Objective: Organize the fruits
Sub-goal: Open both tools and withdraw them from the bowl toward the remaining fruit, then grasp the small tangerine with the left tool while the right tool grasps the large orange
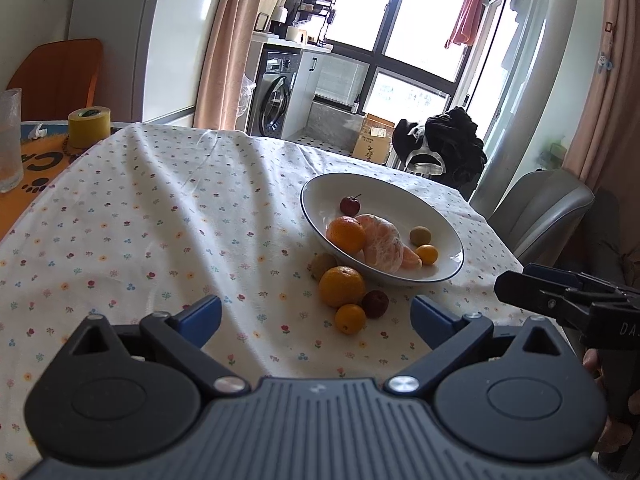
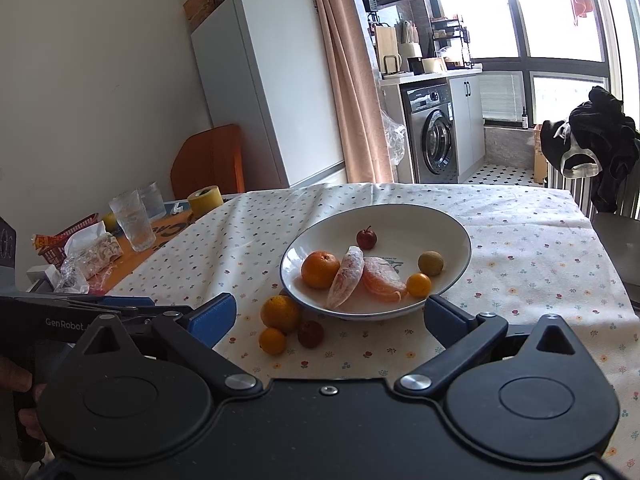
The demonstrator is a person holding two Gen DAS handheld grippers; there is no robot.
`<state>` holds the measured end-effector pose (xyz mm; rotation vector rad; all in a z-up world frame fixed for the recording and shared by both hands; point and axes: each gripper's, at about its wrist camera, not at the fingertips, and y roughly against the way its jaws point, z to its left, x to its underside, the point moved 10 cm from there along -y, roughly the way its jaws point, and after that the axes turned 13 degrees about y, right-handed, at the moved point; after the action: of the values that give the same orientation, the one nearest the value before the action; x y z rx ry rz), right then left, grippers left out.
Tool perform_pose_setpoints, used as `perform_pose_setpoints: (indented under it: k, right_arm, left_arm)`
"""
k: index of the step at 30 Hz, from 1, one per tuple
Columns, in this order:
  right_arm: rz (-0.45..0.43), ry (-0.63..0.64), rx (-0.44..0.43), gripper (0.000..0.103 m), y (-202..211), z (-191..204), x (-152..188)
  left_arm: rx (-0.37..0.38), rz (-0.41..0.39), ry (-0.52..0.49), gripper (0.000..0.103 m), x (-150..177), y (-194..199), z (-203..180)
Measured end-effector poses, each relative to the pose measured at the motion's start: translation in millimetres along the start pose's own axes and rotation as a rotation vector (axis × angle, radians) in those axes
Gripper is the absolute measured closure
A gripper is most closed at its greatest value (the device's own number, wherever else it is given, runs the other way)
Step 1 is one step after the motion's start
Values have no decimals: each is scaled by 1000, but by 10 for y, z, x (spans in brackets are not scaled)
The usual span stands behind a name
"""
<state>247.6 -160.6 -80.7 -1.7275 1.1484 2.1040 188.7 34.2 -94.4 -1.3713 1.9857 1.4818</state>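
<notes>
Both hand-held grippers, left (image 1: 316, 322) and right (image 2: 330, 318), spread and empty; loose fruit beside bowl (image 2: 452, 276) on tabletop (image 2: 520, 280); best approach small orange (image 2: 272, 341) low, pinch gently, lift into bowl.

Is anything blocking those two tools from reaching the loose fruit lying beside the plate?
Nothing visible does. The large orange, small orange and dark red fruit lie on bare flowered tablecloth against the white plate, ahead of the open left tool and right tool.
</notes>
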Motion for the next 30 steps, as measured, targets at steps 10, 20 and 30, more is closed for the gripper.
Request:
perform_pose_setpoints:
  k: [10, 20, 30]
  right_arm:
    - [47, -17, -35, 10, -141, -8, 181]
    - [78, -19, -59, 25, -272, -31, 258]
    - [104, -35, -64, 26, -401, -87, 324]
  left_arm:
    - [-2, 53, -16, 23, 129, -222, -36]
    - [19, 102, -41, 43, 212, -454, -149]
    - [10, 153, -47, 52, 258, -693, -178]
